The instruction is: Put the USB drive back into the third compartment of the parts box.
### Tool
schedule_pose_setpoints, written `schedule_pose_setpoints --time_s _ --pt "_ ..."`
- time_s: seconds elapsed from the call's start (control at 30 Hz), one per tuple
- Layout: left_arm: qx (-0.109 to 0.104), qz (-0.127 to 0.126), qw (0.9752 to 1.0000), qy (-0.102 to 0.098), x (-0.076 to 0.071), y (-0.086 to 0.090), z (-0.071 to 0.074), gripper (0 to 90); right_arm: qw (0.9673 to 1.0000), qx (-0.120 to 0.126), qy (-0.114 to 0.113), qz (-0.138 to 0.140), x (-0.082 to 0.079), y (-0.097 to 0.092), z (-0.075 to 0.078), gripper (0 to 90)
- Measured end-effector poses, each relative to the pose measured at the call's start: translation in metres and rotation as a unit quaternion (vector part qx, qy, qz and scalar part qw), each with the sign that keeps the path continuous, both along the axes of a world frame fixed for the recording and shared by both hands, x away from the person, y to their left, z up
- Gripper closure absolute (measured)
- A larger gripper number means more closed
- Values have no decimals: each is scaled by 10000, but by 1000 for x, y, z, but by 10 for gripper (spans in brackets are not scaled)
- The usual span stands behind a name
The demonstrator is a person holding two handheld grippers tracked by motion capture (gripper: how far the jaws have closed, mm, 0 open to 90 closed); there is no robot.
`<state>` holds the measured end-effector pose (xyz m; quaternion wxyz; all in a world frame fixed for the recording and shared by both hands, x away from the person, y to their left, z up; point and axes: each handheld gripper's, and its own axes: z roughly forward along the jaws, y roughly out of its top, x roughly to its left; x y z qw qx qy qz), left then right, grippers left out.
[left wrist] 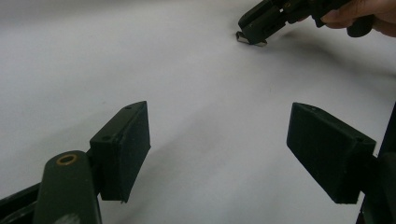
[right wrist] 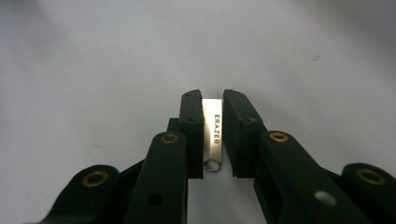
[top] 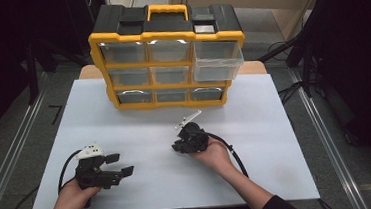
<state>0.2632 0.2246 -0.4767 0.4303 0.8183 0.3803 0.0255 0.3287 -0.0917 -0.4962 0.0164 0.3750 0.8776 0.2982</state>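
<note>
A small flat silver metal piece [right wrist: 214, 135] printed with the word ERAZER lies on the white tabletop [right wrist: 93, 70]. My right gripper [right wrist: 213, 100] is shut on it, one black pad pressed to each long edge. In the high view the right gripper [top: 179, 146] points down and left at the middle of the table. In the left gripper view the right gripper [left wrist: 252, 35] appears far off, with the metal piece [left wrist: 245, 40] glinting at its tips. My left gripper [left wrist: 218, 135] is open with nothing between its pads. It rests near the front left [top: 119, 165].
A yellow and black drawer organizer [top: 165, 31] stands at the back of the white tabletop [top: 277, 142]. Its top right clear drawer [top: 218, 62] is pulled out. Cables trail from both grippers toward the front edge. Dark floor and metal rails flank the table.
</note>
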Motion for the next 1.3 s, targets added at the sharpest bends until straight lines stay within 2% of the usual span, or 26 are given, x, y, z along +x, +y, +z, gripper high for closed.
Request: schedule_pose_setpoints --time_s 0.07,0.27,0.33,0.63,0.7,0.97,1.07,1.17,1.27,1.3 --pt "-1 -4 10000 2 0 0 0 229 10000 -25 38 -16 0 0 1 761" --pt "1 -1 10000 7 0 0 0 229 9998 130 79 85 5 -8 10 762" --pt "3 -3 10000 6 0 0 0 229 9996 233 128 30 4 -9 13 762" --pt "1 -1 10000 14 0 0 0 229 9990 360 193 163 7 -16 23 762" --pt "-3 -1 10000 15 0 0 0 229 9990 313 147 290 8 -19 26 762" --pt "-6 13 10000 18 0 0 0 229 9970 298 225 676 7 -22 34 762" --pt "-18 20 10000 16 0 1 0 229 9953 282 275 887 8 -23 39 762" --pt "-25 15 10000 19 0 1 0 229 9927 230 182 1167 10 -26 44 762" --pt "-44 9 10000 27 0 1 0 229 9913 194 230 1282 11 -28 48 762" --pt "-42 8 10000 25 0 1 0 229 9892 200 224 1433 13 -31 53 762"
